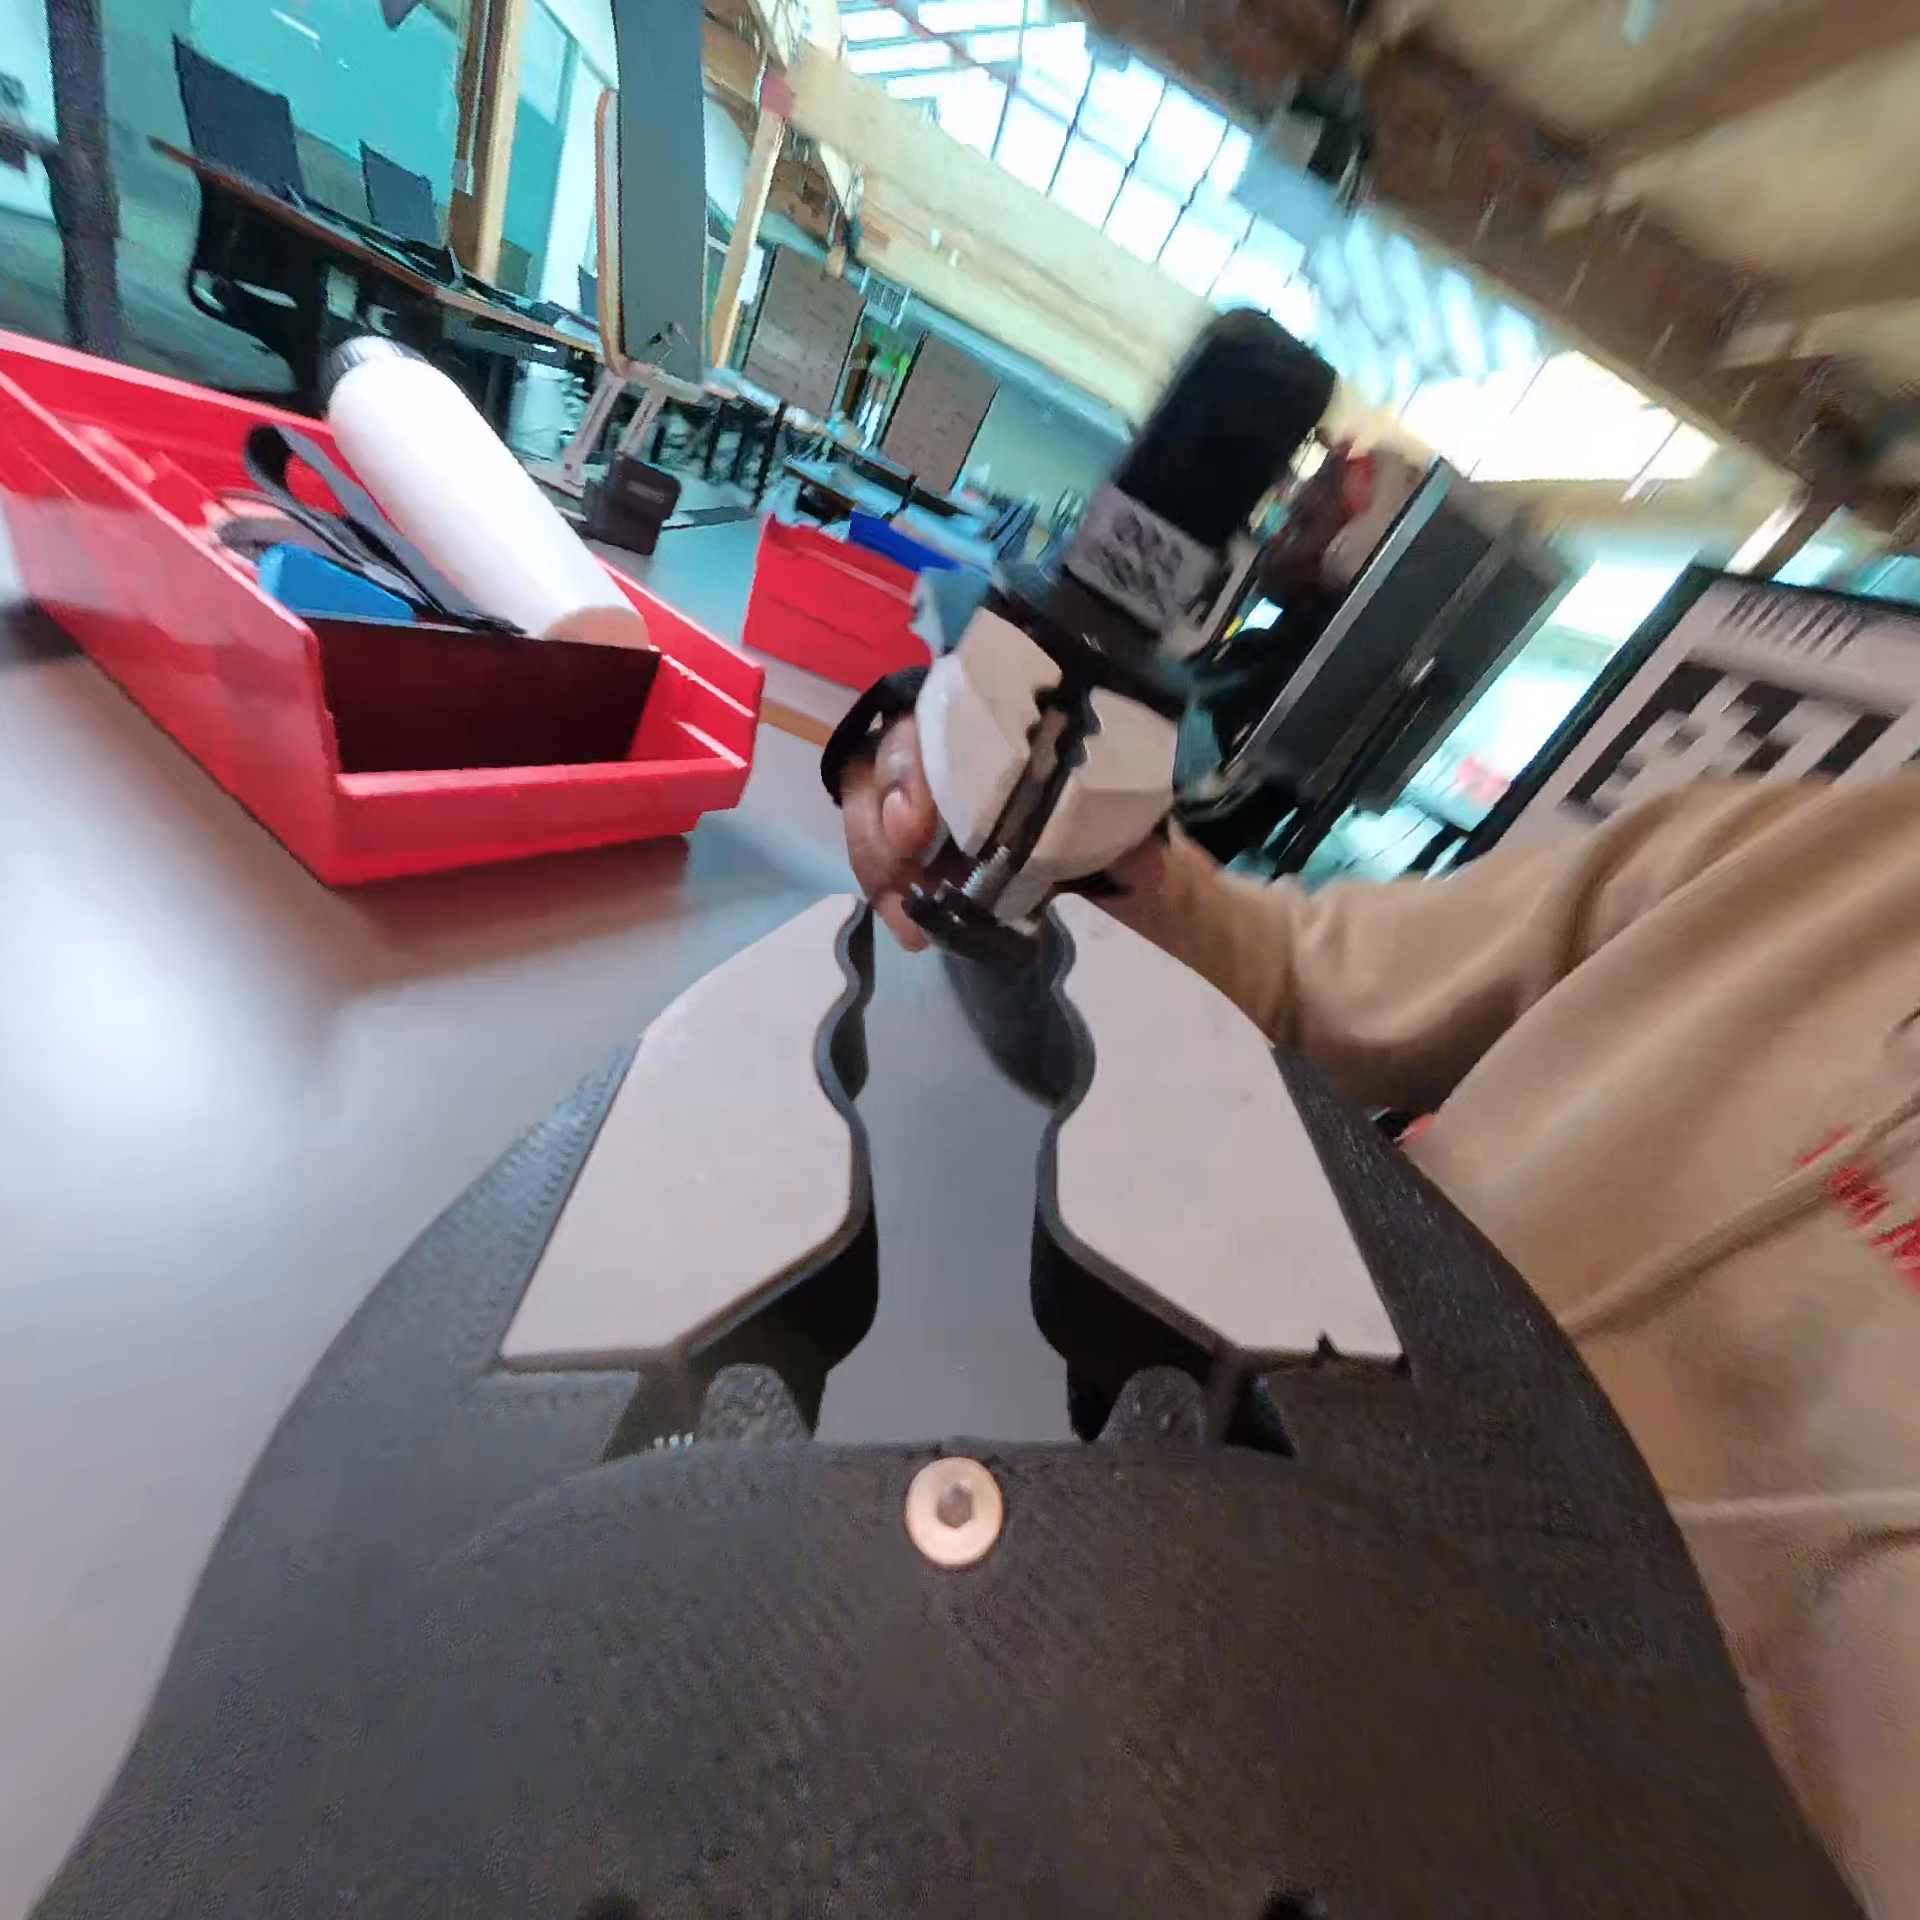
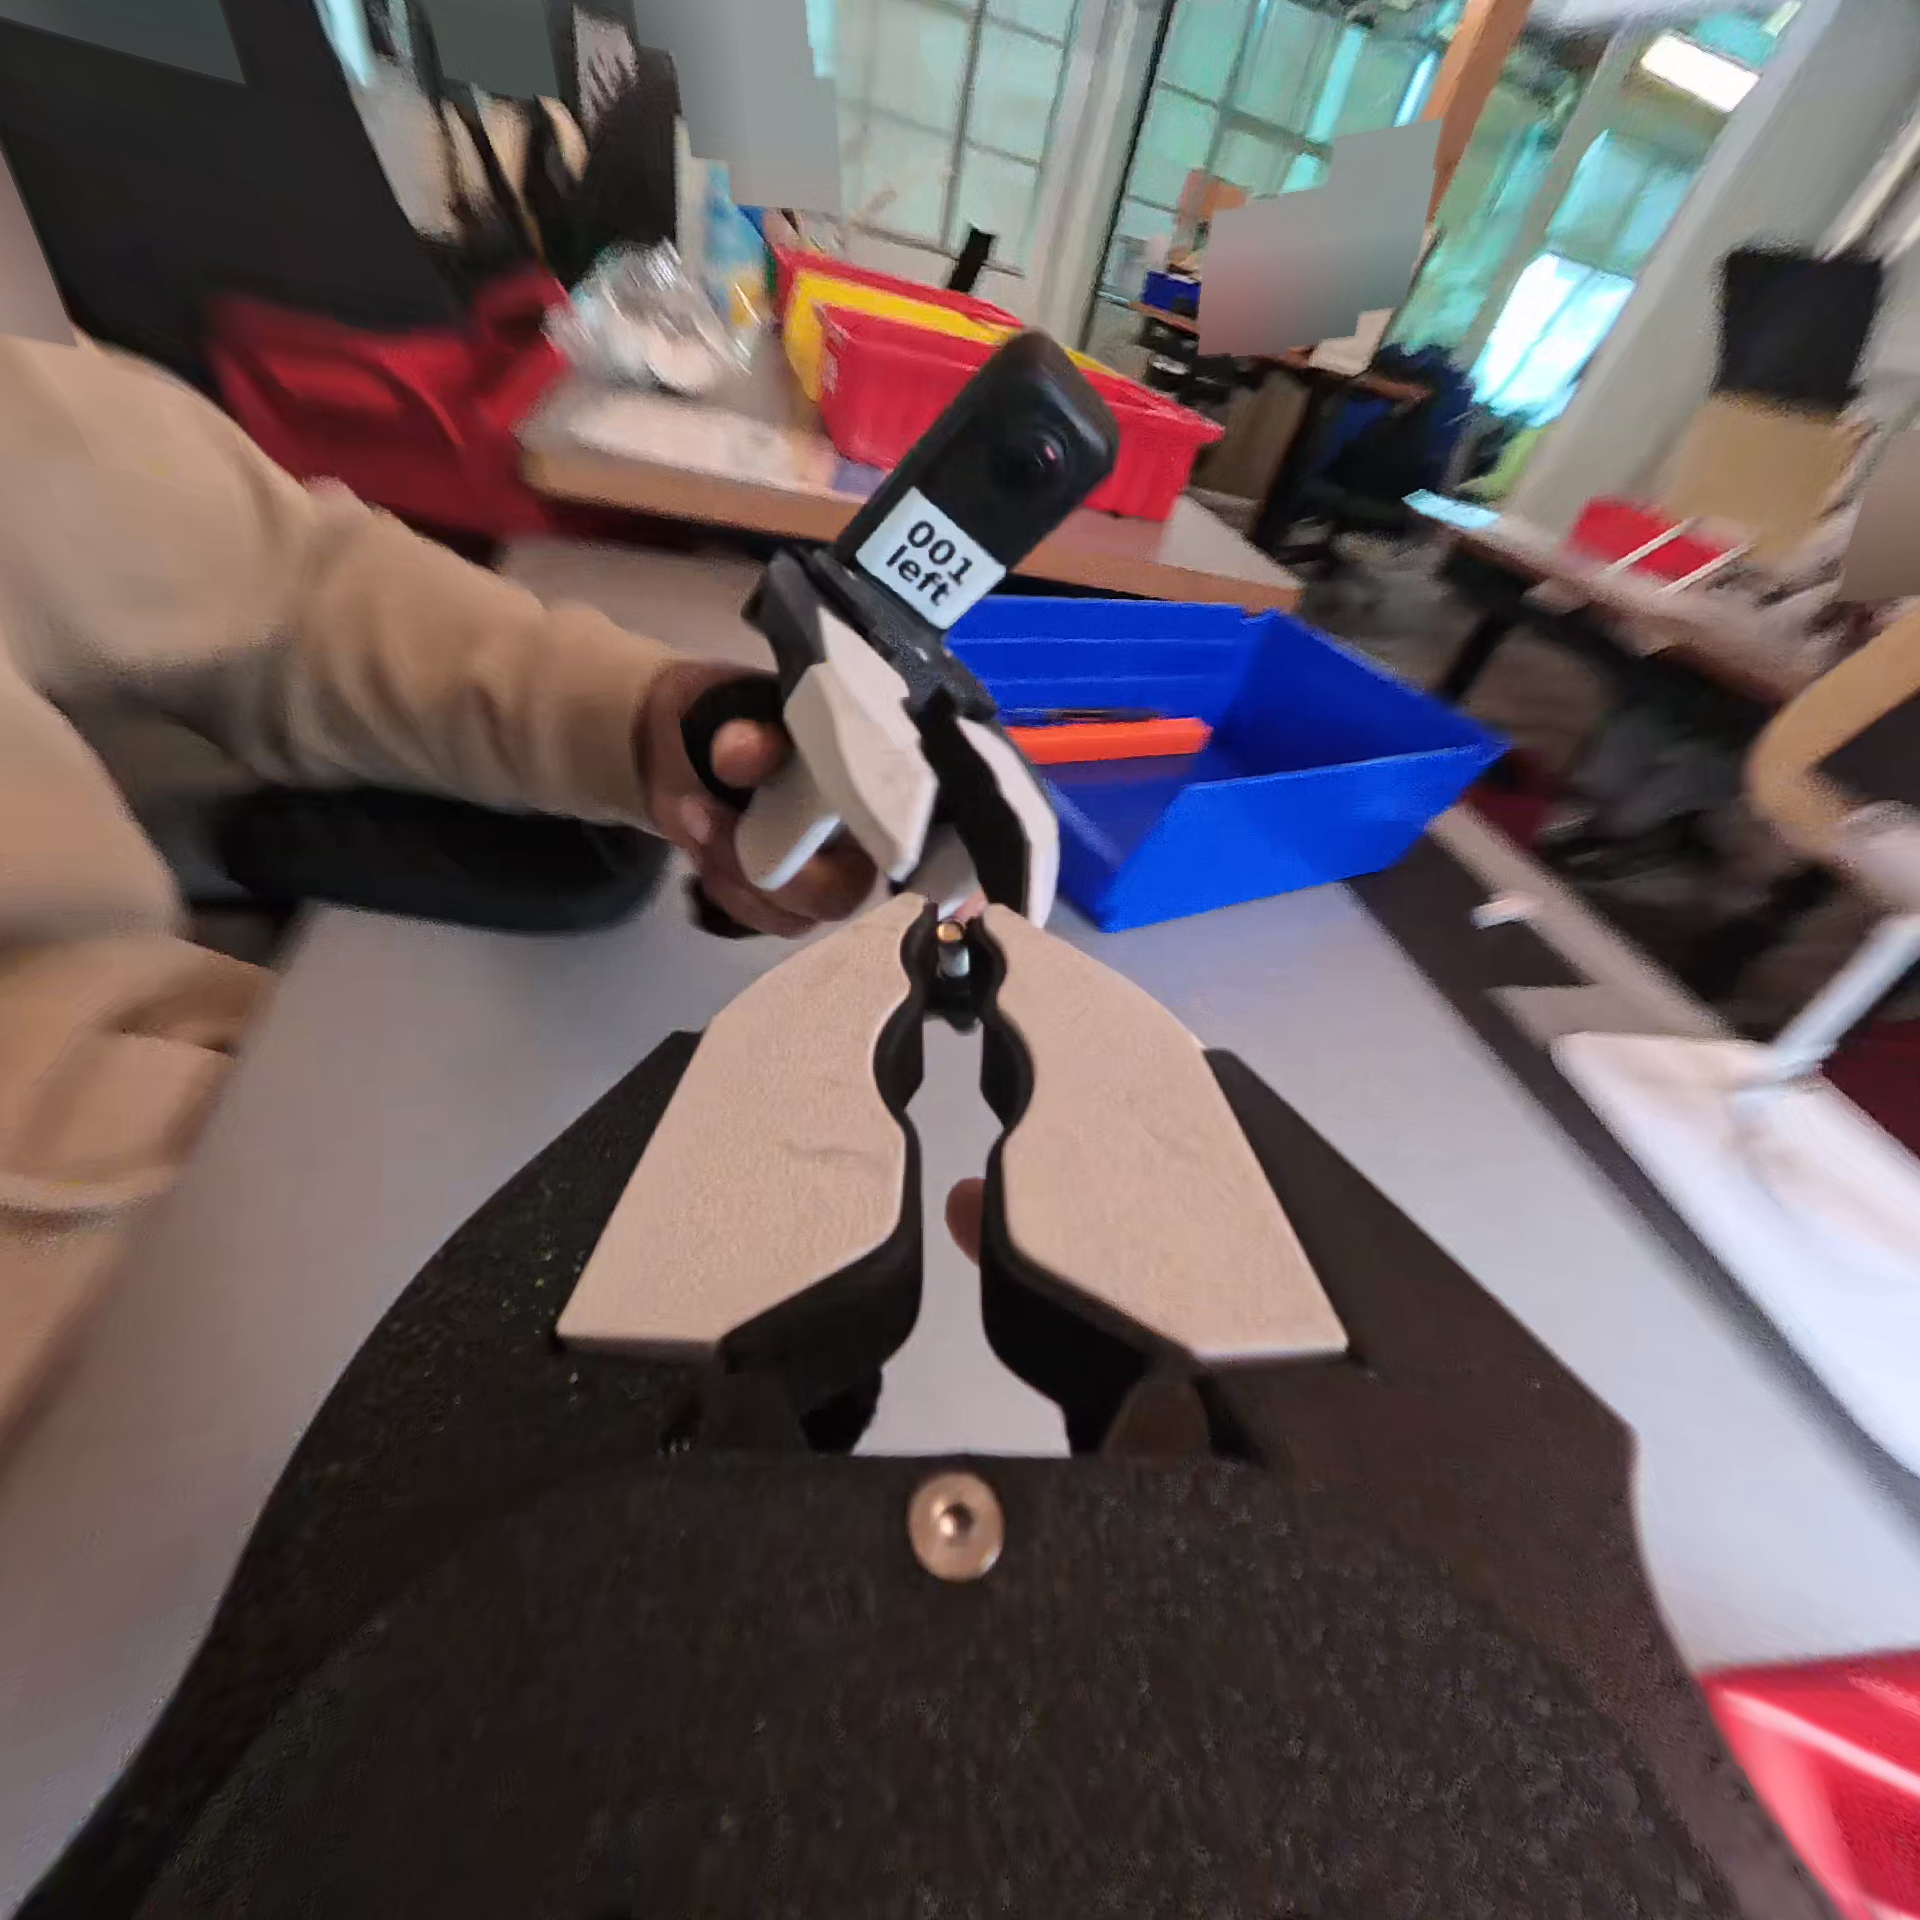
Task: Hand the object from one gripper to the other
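The left tool (image 1: 961, 940) is standing released, its fingers spread, with the meeting point sitting right at its tips. The right tool (image 2: 951, 930) is clenching the object (image 2: 951, 964), a small black piece with a metal stub, above the surface (image 1: 208, 1039). I judge the handover is only reaching its middle: the left tool is not yet gripping, and the right is not yet letting go. Farther off, the left wrist view is showing a red bin (image 1: 540, 821) holding a white bottle (image 1: 468, 488) at far left. The right wrist view is instead showing a blue bin (image 2: 1299, 831) at far right.
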A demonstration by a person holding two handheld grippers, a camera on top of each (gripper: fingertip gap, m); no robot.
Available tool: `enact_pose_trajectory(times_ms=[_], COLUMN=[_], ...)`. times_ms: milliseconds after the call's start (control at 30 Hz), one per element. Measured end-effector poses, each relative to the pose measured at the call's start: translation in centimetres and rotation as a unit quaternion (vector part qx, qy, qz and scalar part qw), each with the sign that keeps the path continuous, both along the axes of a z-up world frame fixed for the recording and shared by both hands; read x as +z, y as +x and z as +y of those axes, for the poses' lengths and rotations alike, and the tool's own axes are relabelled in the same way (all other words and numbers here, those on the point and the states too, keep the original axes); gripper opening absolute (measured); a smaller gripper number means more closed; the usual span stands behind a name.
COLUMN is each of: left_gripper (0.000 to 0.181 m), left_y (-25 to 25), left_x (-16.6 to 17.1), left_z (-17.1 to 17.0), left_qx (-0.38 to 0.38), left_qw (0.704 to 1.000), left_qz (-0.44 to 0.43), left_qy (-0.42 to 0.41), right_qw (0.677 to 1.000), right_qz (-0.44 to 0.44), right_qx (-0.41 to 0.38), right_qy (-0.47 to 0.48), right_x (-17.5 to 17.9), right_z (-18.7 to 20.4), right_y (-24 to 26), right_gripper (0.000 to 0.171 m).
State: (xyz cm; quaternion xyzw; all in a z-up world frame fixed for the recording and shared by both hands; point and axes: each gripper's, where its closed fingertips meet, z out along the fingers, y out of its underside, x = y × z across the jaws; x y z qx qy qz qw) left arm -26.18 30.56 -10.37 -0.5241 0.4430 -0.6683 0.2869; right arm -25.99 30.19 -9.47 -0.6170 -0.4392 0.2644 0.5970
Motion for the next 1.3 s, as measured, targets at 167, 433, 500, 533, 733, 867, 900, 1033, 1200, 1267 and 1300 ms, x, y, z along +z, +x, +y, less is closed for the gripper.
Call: enact_pose_trajectory(times_ms=[167, 433, 500, 533, 733, 867, 900, 1033, 1200, 1267, 1300], left_gripper=[0.032, 0.022, 0.022, 0.022, 0.022, 0.022, 0.023, 0.026, 0.031, 0.029, 0.027], left_y=[0.4, 0.3, -0.1, -0.4, -0.3, -0.2, -0.2, -0.8, -2.0, -2.5, -2.7], left_x=[-2.0, -0.9, 0.0, 0.3, -1.0, -1.1, -0.9, -0.5, -0.2, -0.4, -0.6], left_z=[-2.4, -2.4, -2.2, -2.3, -4.1, -3.7, -3.1, 0.8, 6.1, 7.5, 8.1], left_qx=[-0.001, -0.023, -0.051, -0.071, -0.151, -0.139, -0.121, 0.002, 0.18, 0.219, 0.232], left_qw=[0.981, 0.995, 0.998, 0.997, 0.983, 0.985, 0.989, 0.999, 0.965, 0.952, 0.948], left_qz=[0.06, 0.034, 0.013, 0.008, 0.055, 0.052, 0.044, 0.037, 0.045, 0.046, 0.046], left_qy=[0.185, 0.089, 0.017, -0.018, -0.088, -0.084, -0.073, 0.037, 0.184, 0.207, 0.214], right_qw=[0.977, 0.982, 0.991, 0.995, 0.983, 0.983, 0.986, 0.983, 0.917, 0.882, 0.87], right_qz=[0.086, 0.134, 0.097, 0.065, -0.111, -0.127, -0.114, -0.119, -0.237, -0.278, -0.289], right_qx=[0.072, 0.078, 0.081, 0.081, 0.034, 0.034, 0.03, -0.109, -0.32, -0.375, -0.39], right_qy=[-0.181, -0.109, -0.038, -0.002, 0.141, 0.127, 0.115, 0.084, -0.024, -0.063, -0.088], right_x=[-0.9, 1.3, 1.6, 1.3, -1.3, -1.6, -1.3, 0.4, -1.8, -3.4, -4.2], right_z=[-0.6, -0.8, -1.6, -2.0, -2.2, -2.1, -1.9, 3.3, 12.6, 15.7, 16.9], right_y=[-0.8, -0.4, 0.0, 0.0, -1.8, -1.6, -1.2, 5.3, 20.1, 25.2, 27.1], right_gripper=[0.005, 0.016, 0.023, 0.023, 0.017, 0.015, 0.015, 0.015, 0.015, 0.016, 0.016])
